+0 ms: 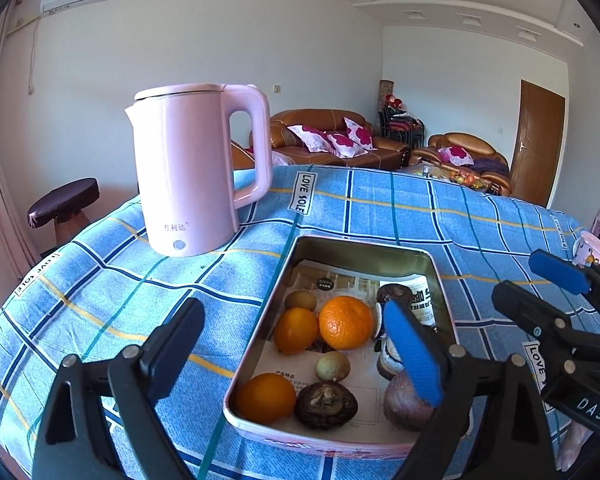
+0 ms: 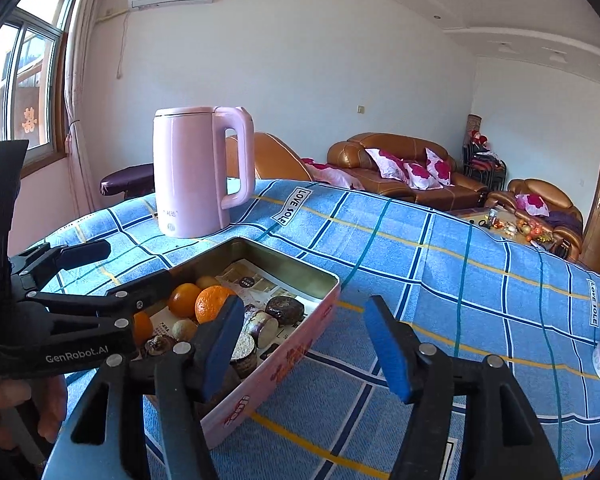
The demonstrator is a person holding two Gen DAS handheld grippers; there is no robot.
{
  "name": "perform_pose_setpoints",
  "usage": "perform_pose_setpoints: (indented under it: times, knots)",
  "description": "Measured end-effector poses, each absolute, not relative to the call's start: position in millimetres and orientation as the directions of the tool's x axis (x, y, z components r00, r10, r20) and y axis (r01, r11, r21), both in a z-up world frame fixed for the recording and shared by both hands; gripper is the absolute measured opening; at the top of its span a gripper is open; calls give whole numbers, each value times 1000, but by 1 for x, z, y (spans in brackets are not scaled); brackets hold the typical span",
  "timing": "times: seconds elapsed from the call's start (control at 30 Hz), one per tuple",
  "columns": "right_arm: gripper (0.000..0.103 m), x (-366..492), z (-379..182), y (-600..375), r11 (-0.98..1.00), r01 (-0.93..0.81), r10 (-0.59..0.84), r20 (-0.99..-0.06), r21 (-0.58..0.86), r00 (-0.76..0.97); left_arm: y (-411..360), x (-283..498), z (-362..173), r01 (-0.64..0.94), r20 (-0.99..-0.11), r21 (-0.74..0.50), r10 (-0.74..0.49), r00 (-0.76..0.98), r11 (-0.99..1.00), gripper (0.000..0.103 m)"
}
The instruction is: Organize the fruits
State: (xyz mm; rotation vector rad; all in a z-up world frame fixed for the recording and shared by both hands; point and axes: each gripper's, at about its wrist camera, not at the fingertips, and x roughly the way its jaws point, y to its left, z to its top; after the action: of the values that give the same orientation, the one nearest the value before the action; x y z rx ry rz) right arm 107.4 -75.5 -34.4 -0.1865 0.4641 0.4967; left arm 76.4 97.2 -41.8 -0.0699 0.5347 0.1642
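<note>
Lined with printed paper, the tin [image 1: 364,252] at lower centre of the left view, on the blue checked cloth [image 1: 100,280] over the counter. Inside it: three oranges, the largest [image 1: 345,322] mid-tin, another [image 1: 295,330] just left of it, a third [image 1: 265,398] at the near left corner. Also a kiwi [image 1: 300,300] behind them, a small pale round fruit [image 1: 332,366], and dark wrinkled fruits [image 1: 326,404] along the near and right side. No fruit visible loose on the cloth in either view. Judging by that, gathering into the tin mostly or wholly done; perhaps only tidying inside left, though nothing shows a further destination.

Left gripper [image 1: 300,352] with fingers spread wide, nothing between the pads, hovering over the tin's near edge. Right gripper [image 2: 304,344] with fingers parted, empty too, one finger over the tin's right end, the other over bare cloth.

Writing: "LOVE SOLE" on the cloth's tags [image 1: 303,193], seen in both views. Chinese characters, too small to read surely, on the pink kettle [image 1: 196,168] at upper left. "GenRobot.AI" on the left gripper's body in the right view; "DAS" on the right gripper's body at lower right of the left view. Print on the tin's pink side [image 2: 276,376] and on the paper unreadable.
</note>
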Motion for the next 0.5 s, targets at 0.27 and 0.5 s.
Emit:
perform_pose_setpoints:
  times: [0.27, 0.5]
  knots:
    - [65, 100, -29, -89, 875, -482, 414, -450, -43, 791, 93, 72, -38, -179, -505, -20, 144, 851, 984, 95]
    - [65, 97, -27, -95, 880, -473, 412, -439, -34, 798, 89, 73, -38, -173, -503, -11, 144, 852, 985, 95]
